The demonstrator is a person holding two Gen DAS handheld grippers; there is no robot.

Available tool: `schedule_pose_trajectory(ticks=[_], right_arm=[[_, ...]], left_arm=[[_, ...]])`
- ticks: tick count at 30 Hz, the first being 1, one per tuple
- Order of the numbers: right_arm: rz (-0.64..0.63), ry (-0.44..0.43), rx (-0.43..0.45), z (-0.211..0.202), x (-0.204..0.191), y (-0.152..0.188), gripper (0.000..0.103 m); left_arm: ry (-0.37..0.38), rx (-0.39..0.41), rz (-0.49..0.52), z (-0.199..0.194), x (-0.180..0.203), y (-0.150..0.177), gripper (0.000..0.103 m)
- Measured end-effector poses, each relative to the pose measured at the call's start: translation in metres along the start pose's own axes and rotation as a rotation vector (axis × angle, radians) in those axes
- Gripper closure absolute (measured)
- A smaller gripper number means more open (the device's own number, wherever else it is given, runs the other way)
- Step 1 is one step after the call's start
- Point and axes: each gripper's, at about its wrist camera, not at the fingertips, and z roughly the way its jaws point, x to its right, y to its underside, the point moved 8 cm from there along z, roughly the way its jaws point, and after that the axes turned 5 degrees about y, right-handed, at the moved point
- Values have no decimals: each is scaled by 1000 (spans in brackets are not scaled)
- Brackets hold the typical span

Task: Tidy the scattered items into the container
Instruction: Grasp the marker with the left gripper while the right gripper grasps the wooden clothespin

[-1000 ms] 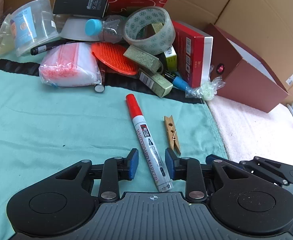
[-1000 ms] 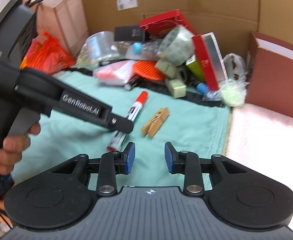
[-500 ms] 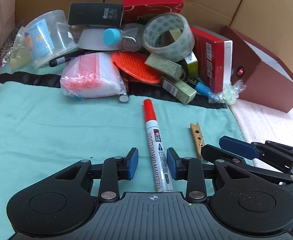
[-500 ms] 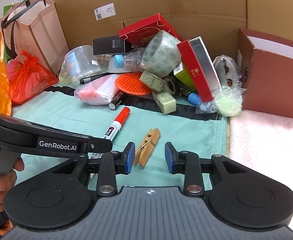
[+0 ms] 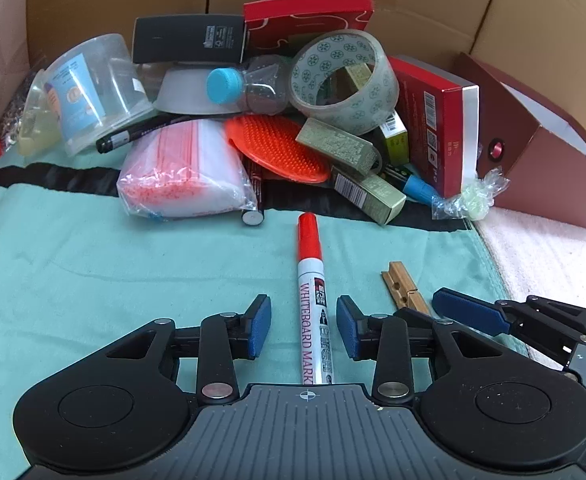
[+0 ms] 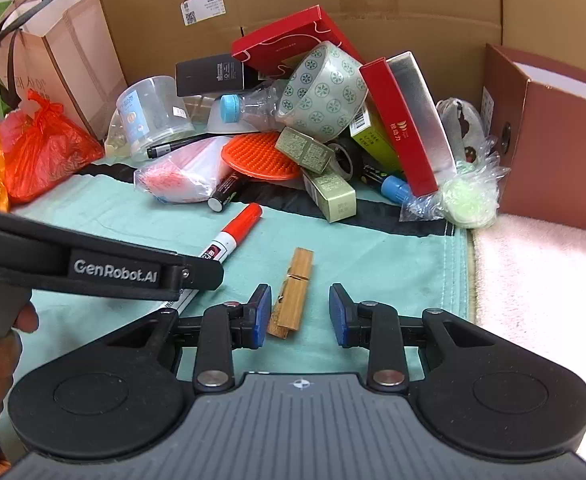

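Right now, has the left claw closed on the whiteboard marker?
No, the left claw is open, and the whiteboard marker lies between its pads untouched on the cloth.

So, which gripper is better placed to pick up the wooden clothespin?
The right gripper. Its open jaws straddle the clothespin, though off-centre, near its left pad. The left gripper is open around the whiteboard marker instead.

Two low, close forward wrist views, sharing marker (image 5: 311,280) and clothespin (image 6: 292,292).
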Motion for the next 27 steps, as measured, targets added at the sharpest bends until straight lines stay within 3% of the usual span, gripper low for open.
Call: schedule_pose_trajectory(ticks=[6, 7, 9, 11, 17, 18, 23, 27], right_arm=[[-24, 18, 4, 2, 1, -1, 67], [-28, 19, 4, 3, 1, -2, 67], [-37, 20, 6, 4, 0, -3, 67], [-47, 21, 11, 6, 0, -3, 69], [-87, 28, 17, 4, 0, -1, 79], [-87, 26, 17, 4, 0, -1, 79], [-82, 20, 14, 6, -2, -3, 79], [-93, 10, 14, 5, -5, -2, 87]], left_arm=[[-4, 1, 13, 5, 0, -4, 53], [-10, 0, 20, 6, 0, -4, 57], [-28, 0, 37, 7, -1, -5, 82], [-27, -4, 46, 7, -2, -5, 89], [16, -21, 74, 3, 1, 0, 89], [17, -18, 72, 3, 1, 0, 83], [19, -11, 72, 5, 2, -2, 77], [13, -21, 119, 5, 7, 1, 86]])
